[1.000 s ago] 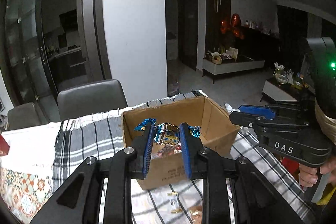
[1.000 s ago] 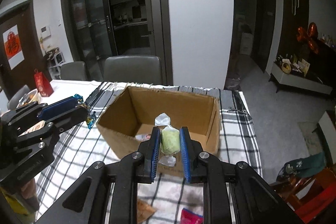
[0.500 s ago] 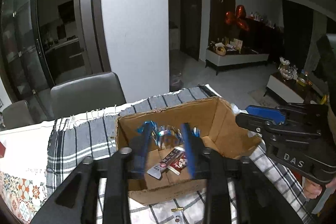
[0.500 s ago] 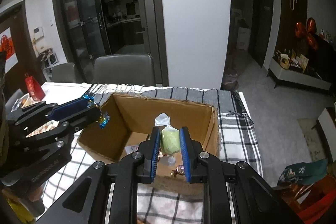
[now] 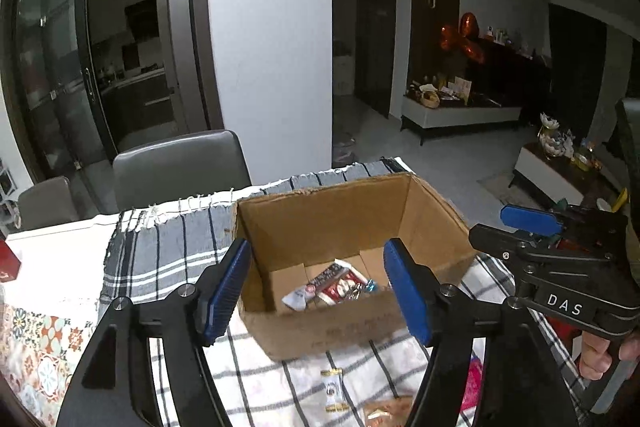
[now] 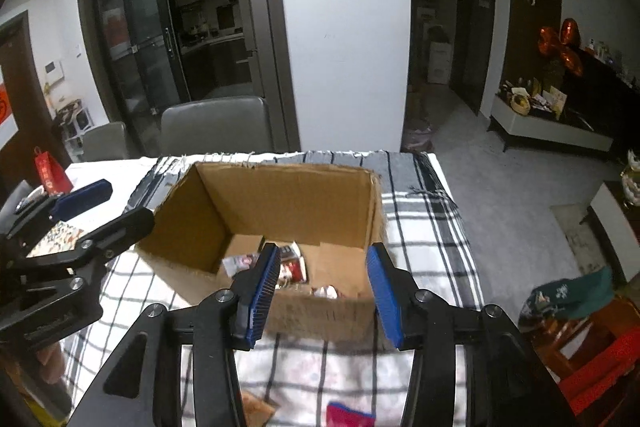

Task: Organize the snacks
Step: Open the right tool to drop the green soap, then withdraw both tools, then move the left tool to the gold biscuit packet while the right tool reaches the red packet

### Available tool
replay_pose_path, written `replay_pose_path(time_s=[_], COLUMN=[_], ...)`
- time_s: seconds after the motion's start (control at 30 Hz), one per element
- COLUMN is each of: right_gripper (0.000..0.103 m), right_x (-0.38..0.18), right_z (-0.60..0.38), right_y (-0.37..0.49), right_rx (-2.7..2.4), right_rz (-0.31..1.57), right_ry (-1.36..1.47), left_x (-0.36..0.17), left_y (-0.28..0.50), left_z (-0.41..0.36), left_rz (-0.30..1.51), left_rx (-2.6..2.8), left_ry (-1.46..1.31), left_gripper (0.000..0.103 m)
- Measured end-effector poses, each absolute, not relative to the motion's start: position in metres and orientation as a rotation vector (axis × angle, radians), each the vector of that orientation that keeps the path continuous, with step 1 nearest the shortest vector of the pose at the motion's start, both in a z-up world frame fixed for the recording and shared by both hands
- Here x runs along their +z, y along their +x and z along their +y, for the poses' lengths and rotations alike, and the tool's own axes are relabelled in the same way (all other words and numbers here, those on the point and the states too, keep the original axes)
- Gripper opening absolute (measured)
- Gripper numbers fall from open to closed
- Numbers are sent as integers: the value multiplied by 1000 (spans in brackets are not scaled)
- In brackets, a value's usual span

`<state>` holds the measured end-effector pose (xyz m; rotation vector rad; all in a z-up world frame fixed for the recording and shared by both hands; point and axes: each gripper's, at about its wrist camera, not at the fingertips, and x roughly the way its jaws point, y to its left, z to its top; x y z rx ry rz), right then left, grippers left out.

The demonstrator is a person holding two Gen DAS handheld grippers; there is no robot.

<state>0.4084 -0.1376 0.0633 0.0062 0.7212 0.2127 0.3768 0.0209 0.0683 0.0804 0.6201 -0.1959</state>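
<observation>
both grippers are tipped down over the near wall of the cardboard box point(image 5: 344, 223), one from each side. left gripper point(image 5: 320, 287) has its blue pads spread wide and the jaws are opening, nothing between them but air, box floor showing through the gap. in the right wrist view it comes in from the left edge of the frame, fingers aimed toward the box's left corner.

right gripper point(image 6: 324, 287) is the same story: jaws opening, pads apart, nothing pinched. in the left wrist view you can see it reaching in from the right, with a bit of the person's hand point(image 5: 600, 355) wrapped round the handle at the bottom right.

snacks in the box point(image 6: 288, 267) sit on the floor near the front wall. i count maybe three or four wrappers, red and white ones plus a bluish one, hard to be exact since they overlap.

box sits on a plaid cloth point(image 5: 168, 255) toward the far right end of the table. on the cloth by the near edge, outside the box, are three loose ones: a small white candy point(image 5: 333, 389), a brownish packet point(image 6: 256, 407), and a pink packet point(image 6: 348, 415).

two grey chairs point(image 5: 180, 167) stand behind the far edge.
</observation>
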Motion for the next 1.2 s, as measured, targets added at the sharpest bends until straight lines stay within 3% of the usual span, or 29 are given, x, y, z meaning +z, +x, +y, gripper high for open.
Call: replay_pose_path(time_s=[0.63, 1.2], right_gripper=[48, 48], right_x=[35, -26], right_z=[-154, -170], right_y=[348, 323], right_rx=[224, 181], right_rz=[823, 996], right_ry=[73, 124], left_x=[55, -11], left_y=[301, 280], left_z=[7, -16], left_rz=[666, 865], left_rx=[-222, -294], left_ry=[118, 160], left_gripper=[72, 72])
